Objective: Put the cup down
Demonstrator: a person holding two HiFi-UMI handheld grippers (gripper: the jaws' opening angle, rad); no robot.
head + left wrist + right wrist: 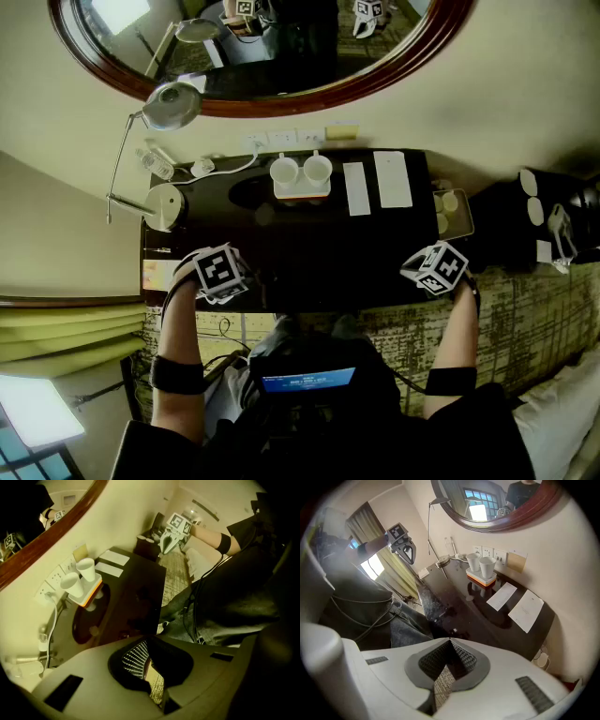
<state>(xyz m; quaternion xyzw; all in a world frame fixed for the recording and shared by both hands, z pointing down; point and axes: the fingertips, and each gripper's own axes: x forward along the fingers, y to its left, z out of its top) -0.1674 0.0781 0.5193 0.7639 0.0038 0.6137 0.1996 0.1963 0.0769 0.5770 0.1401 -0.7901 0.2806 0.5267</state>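
Two white cups (284, 172) (317, 169) stand upright side by side on a small white tray with an orange edge (301, 196), at the back of the dark table (281, 253). The same cups (86, 569) (486, 566) show in both gripper views, far from the jaws. My left gripper (219, 274) hovers over the table's near left edge. My right gripper (435, 268) hangs at the near right corner. Both are shut with nothing between the pads. Seen close, the left gripper (148, 666) and the right gripper (447, 663) have their jaws together.
Two white paper sheets (354, 187) (392, 178) lie right of the tray. A desk lamp (169, 105) and a small bottle (155, 164) stand at the back left, below an oval mirror (281, 89). Wall sockets (281, 141) sit behind the cups. A patterned bed cover (525, 309) lies to the right.
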